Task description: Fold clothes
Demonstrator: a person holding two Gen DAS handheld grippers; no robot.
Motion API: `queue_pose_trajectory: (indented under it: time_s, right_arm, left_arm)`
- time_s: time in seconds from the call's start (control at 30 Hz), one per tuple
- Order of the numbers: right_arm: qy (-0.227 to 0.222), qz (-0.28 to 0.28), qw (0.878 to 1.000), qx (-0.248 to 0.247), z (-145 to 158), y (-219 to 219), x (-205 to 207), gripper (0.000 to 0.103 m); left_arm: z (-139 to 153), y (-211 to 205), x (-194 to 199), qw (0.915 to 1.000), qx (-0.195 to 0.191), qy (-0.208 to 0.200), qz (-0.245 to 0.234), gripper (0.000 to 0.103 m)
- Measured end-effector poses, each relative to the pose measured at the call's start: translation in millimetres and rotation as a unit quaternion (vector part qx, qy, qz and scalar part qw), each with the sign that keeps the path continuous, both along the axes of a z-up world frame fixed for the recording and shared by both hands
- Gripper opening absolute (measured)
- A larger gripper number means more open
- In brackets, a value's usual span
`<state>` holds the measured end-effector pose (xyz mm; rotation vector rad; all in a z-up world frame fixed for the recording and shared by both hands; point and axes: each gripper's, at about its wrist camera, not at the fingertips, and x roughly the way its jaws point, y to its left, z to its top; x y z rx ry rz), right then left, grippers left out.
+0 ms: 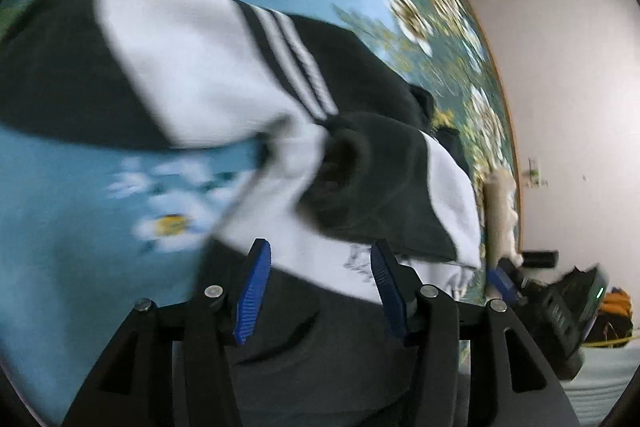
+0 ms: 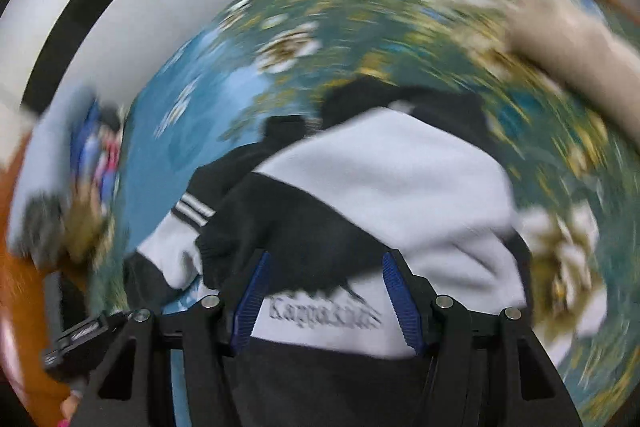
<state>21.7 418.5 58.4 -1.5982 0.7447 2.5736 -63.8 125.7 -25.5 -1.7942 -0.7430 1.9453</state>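
Observation:
A black and white sweatshirt [image 1: 192,67] lies on a blue floral cloth [image 1: 80,227]; one sleeve with three white stripes stretches to the left, and a black cuff [image 1: 344,167] lies on the body. My left gripper [image 1: 320,263] is open just above the sweatshirt's lower part. In the right wrist view the sweatshirt [image 2: 400,179] shows printed lettering [image 2: 324,315] on its white panel, with a sleeve folded across it. My right gripper [image 2: 328,267] is open over the lettering, holding nothing. Both views are motion-blurred. The right gripper [image 1: 560,307] shows at the right of the left wrist view.
The floral cloth [image 2: 360,27] covers a wooden-edged table [image 2: 24,287]. A beige soft object [image 2: 580,47] lies at the table's far right. Blurred colourful items [image 2: 92,163] sit at the left. A white wall [image 1: 560,87] stands behind the table.

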Motion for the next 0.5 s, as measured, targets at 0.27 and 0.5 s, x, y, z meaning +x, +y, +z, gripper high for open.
queue_pose_trajectory:
  time_s: [0.27,0.5]
  right_arm:
    - [-0.003,-0.084,0.995,-0.051,-12.0,58.2,50.2,0.062]
    - [-0.001,-0.041,0.998,-0.037,-15.3,42.3,46.2,0.062]
  left_arm:
    - [-41.3,34.3,-28.7,0.9984,-0.017,-0.042,0.033,0.055]
    - [-33.9,40.4,-40.5,0.9958,-0.074,-0.008,0.054,0.023]
